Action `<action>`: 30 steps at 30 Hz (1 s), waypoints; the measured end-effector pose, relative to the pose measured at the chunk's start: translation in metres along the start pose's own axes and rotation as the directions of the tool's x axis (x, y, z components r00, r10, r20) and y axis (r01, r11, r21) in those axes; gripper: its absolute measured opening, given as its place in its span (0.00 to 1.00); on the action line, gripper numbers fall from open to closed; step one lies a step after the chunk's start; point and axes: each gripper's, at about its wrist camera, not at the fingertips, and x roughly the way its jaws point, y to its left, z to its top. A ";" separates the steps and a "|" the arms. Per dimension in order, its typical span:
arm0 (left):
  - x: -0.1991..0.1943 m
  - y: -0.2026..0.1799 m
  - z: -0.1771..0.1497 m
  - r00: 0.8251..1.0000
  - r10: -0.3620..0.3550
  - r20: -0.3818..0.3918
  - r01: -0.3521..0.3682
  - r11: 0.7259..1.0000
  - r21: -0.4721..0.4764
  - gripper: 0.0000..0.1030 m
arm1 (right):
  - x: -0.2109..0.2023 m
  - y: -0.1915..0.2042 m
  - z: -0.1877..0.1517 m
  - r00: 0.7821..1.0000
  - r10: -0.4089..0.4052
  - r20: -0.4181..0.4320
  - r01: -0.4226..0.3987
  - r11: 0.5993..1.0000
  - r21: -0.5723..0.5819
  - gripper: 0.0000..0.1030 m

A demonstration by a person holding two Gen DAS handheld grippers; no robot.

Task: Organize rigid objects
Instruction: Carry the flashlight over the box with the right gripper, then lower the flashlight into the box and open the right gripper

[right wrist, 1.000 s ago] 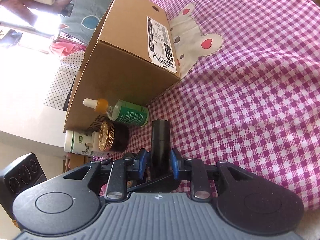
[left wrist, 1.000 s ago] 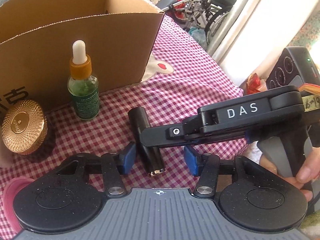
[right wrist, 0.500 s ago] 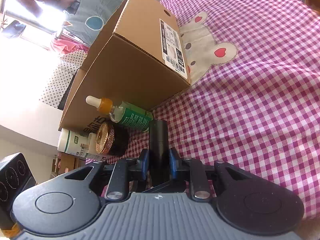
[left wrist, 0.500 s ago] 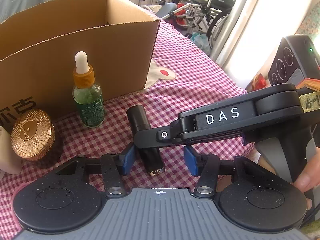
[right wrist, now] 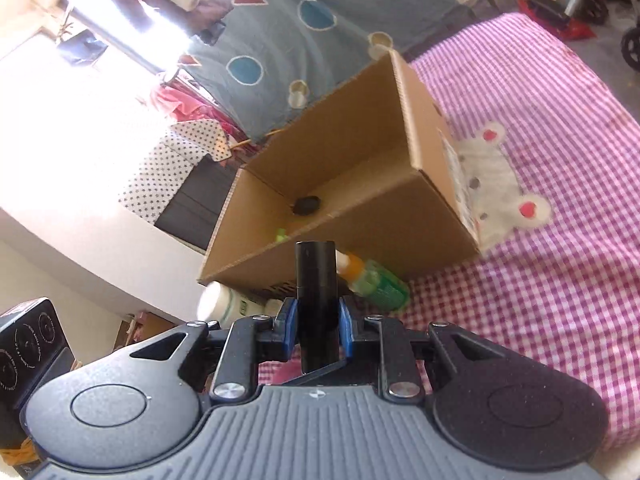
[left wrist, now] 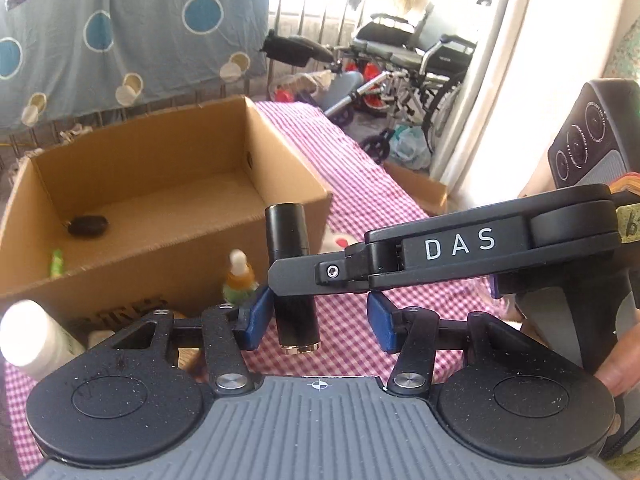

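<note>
My right gripper is shut on a black cylinder tube and holds it in the air in front of the open cardboard box. In the left wrist view the tube hangs between my left gripper's blue pads without touching them. My left gripper is open and empty. The box holds a dark oval object and a small green item. A green dropper bottle and a white bottle stand in front of the box.
The table has a pink checked cloth with a bear patch. Wheelchairs stand beyond the table's far end. A dark device with dials is at the right.
My right gripper lifted the black tube off the cloth and raised it to the box's rim height. Both cameras rose, so the box's inside now shows.
</note>
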 end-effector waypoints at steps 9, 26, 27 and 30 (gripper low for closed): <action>-0.018 0.078 0.059 0.994 0.112 -0.001 -0.111 0.990 -0.085 0.50 | 0.077 0.074 0.070 0.996 0.043 -0.083 -0.054 0.989 -0.138 0.24; 0.066 0.203 0.063 0.959 0.006 -0.282 -0.113 0.924 -0.366 0.58 | 0.270 0.034 0.105 0.882 -0.111 -0.458 0.120 0.993 -0.009 0.23; 0.064 0.204 0.063 0.960 0.019 -0.278 -0.123 0.924 -0.361 0.58 | 0.277 0.033 0.103 0.874 -0.123 -0.470 0.132 0.991 -0.015 0.23; 0.057 0.208 0.062 0.963 0.035 -0.266 -0.133 0.922 -0.363 0.61 | 0.294 0.033 0.102 0.854 -0.143 -0.500 0.149 0.988 -0.027 0.23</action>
